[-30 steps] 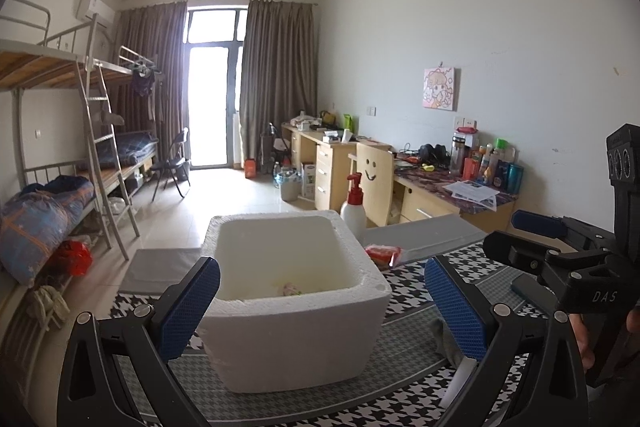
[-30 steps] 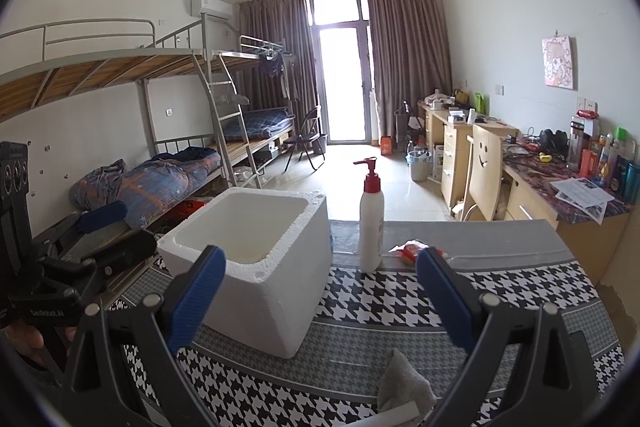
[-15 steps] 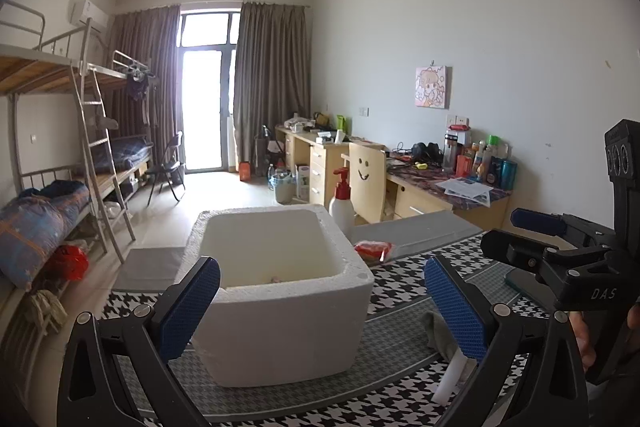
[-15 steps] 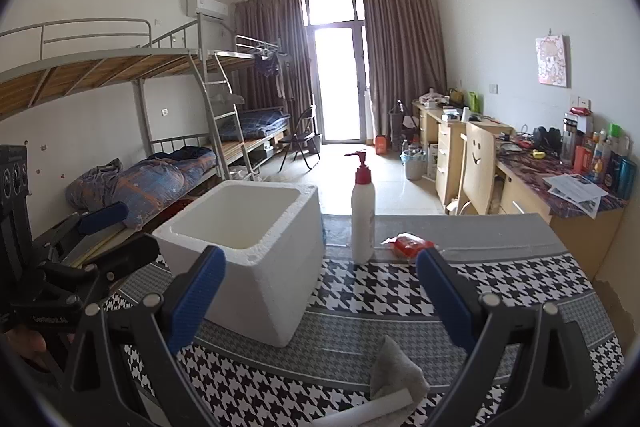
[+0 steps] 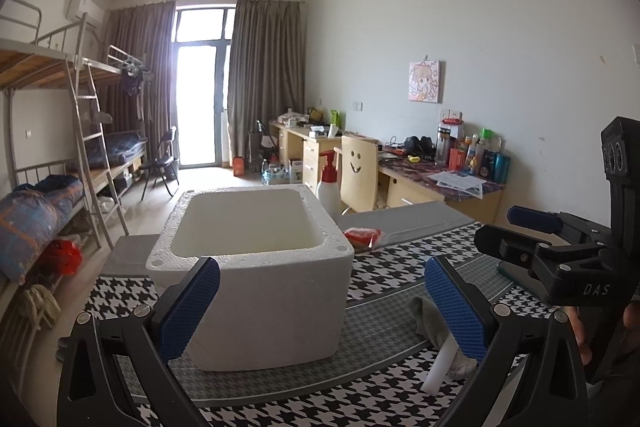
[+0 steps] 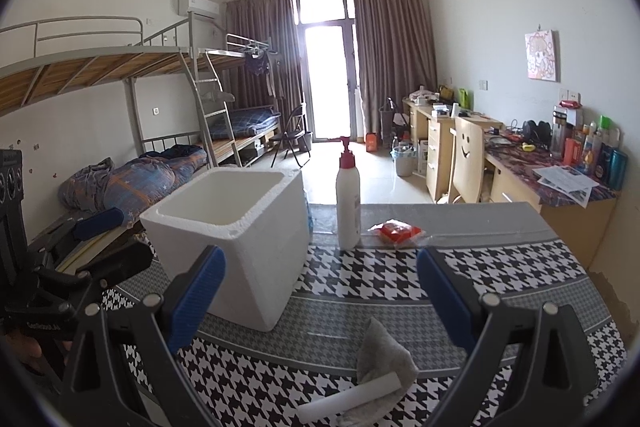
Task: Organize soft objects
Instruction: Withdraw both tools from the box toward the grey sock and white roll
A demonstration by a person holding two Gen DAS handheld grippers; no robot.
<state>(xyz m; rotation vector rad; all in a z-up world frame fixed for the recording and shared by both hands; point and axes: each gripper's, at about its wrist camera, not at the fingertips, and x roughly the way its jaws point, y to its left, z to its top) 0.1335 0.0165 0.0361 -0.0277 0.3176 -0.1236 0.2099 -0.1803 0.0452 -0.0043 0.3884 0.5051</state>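
Observation:
A white foam box (image 5: 256, 267) stands open on the houndstooth tablecloth (image 5: 400, 267); it also shows in the right wrist view (image 6: 240, 239). A grey cloth (image 6: 382, 355) lies near the front edge with a white foam stick (image 6: 348, 397) on it; both show in the left wrist view, the cloth (image 5: 426, 319) and the stick (image 5: 440, 363). My left gripper (image 5: 320, 311) is open and empty, in front of the box. My right gripper (image 6: 320, 299) is open and empty, above the cloth. Each gripper shows in the other's view, the right (image 5: 560, 251) and the left (image 6: 80, 247).
A white pump bottle with a red top (image 6: 347, 199) stands behind the box. A red packet (image 6: 394, 230) lies beside it. Bunk beds (image 6: 120, 75) stand at the left, desks (image 6: 540, 179) along the right wall.
Both grippers have pulled back and lowered a little. The box looks lower and its inside is less visible. The cloth and stick have come further into view.

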